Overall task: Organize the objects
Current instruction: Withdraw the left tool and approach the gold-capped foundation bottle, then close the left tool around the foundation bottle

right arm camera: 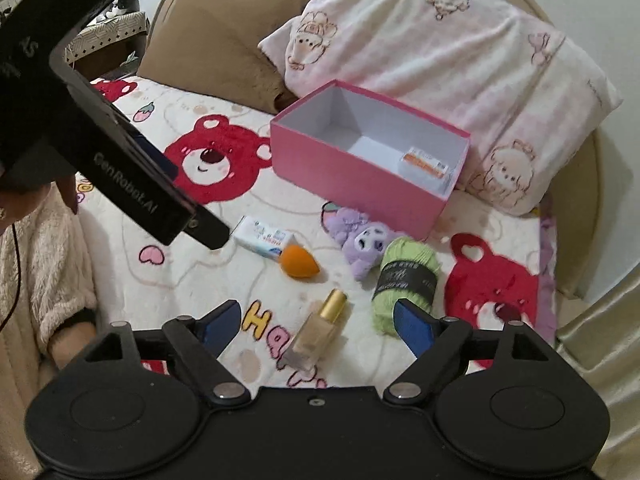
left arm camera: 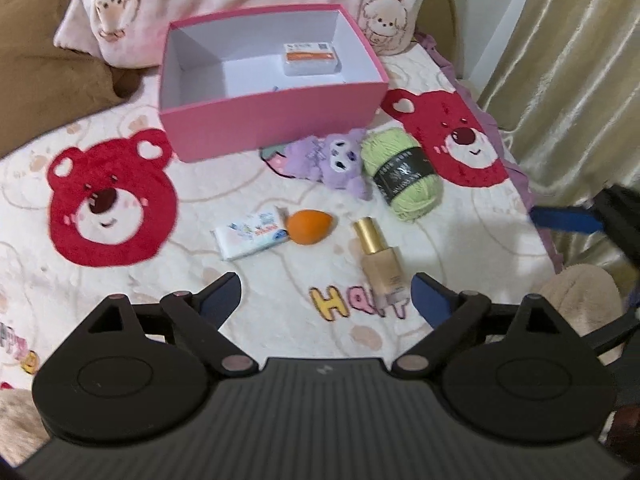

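Left wrist view: my left gripper [left arm camera: 326, 294] jaws wide, empty; pink box [left arm camera: 276, 120] upper centre holds one small carton [left arm camera: 310, 59]; tissue pack [left arm camera: 253, 237], orange sponge [left arm camera: 308, 227], bottle [left arm camera: 382, 264] mid-frame on the bed. Right wrist view: right gripper [right arm camera: 318, 322] jaws wide, empty, bottle [right arm camera: 316, 332] just ahead, yarn [right arm camera: 404, 280] to the right. Step, as I judge it: reaching for another item; next needs jaws either side, then closing.

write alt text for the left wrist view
An open left hand-held gripper hovers empty over a bear-print blanket strewn with a foundation bottle, orange sponge, tissue pack, green yarn and purple plush. Behind sits a pink box holding one small packet.
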### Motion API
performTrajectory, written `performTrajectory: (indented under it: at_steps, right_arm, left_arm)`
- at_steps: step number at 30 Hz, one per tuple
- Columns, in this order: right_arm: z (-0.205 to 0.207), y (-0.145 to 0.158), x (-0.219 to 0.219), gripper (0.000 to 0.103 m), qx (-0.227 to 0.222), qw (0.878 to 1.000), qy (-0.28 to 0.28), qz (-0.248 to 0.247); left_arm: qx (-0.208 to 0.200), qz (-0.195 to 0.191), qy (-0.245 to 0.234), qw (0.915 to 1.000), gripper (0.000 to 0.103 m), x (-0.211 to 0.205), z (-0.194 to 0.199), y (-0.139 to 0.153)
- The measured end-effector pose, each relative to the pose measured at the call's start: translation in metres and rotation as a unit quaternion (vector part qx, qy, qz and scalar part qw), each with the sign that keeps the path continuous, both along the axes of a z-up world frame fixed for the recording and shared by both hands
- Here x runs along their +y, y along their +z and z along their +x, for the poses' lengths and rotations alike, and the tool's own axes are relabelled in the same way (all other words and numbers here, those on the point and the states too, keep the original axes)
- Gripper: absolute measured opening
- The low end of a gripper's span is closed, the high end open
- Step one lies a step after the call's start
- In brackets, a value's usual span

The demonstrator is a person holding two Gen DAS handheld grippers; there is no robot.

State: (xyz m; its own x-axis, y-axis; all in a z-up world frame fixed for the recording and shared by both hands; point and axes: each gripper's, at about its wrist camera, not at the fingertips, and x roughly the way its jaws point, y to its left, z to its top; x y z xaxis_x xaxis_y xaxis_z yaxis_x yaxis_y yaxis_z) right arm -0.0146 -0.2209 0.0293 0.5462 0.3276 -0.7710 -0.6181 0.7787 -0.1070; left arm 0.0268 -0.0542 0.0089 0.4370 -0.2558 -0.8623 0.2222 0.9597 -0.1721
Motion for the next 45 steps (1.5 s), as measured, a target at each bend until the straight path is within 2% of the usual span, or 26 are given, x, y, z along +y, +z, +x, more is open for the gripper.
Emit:
performTrajectory:
  at_steps: [7,13,15,19,24,26,29,30,32,36,38,42,45]
  right_arm:
    - [0.017,-0.046,-0.007,0.085,0.069,0.997,-0.014,0.038]
    - [0.037,-0.079,-0.010,0.084,0.133,0.988,-0.044,0.064]
    - [0.041,-0.090,-0.008,0.084,0.148,0.986,-0.055,0.062]
    - [0.049,-0.108,-0.004,0.084,0.168,0.981,-0.070,0.065]
    - [0.060,-0.124,0.000,0.080,0.181,0.976,-0.093,0.074]
    - [0.062,-0.131,-0.001,0.078,0.185,0.974,-0.101,0.084]
    - [0.064,-0.143,0.000,0.068,0.191,0.971,-0.113,0.089]
    - [0.064,-0.145,0.001,0.065,0.189,0.971,-0.116,0.085]
    - [0.065,-0.146,0.000,0.062,0.180,0.973,-0.121,0.078]
    - [0.067,-0.152,0.000,0.046,0.181,0.973,-0.129,0.068]
    - [0.066,-0.155,0.003,0.043,0.175,0.974,-0.132,0.054]
    - [0.069,-0.161,0.002,0.043,0.180,0.972,-0.143,0.050]
    - [0.073,-0.167,0.000,0.041,0.194,0.967,-0.153,0.053]
  left_arm:
    - [0.009,-0.024,-0.013,0.9996,0.092,-0.021,0.003,-0.041]
    - [0.001,-0.043,-0.008,0.9991,0.091,-0.032,0.012,-0.077]
    - [-0.002,-0.049,-0.005,0.9988,0.091,-0.034,0.015,-0.088]
    - [0.024,-0.089,0.013,0.9956,0.089,-0.031,0.022,-0.112]
    - [0.016,-0.116,0.007,0.9931,0.087,-0.031,0.023,-0.132]
    - [0.014,-0.129,0.007,0.9916,0.082,-0.030,0.023,-0.138]
    - [0.022,-0.142,0.005,0.9896,0.078,-0.029,0.026,-0.147]
    - [0.026,-0.140,0.005,0.9899,0.068,-0.030,0.027,-0.151]
    - [0.031,-0.140,0.007,0.9896,0.060,-0.029,0.029,-0.157]
    - [0.045,-0.163,0.009,0.9855,0.047,-0.028,0.033,-0.169]
    - [0.052,-0.171,0.008,0.9839,0.040,-0.029,0.033,-0.174]
    - [0.070,-0.209,0.017,0.9753,0.039,-0.031,0.034,-0.184]
    - [0.067,-0.209,0.016,0.9754,0.040,-0.035,0.034,-0.185]
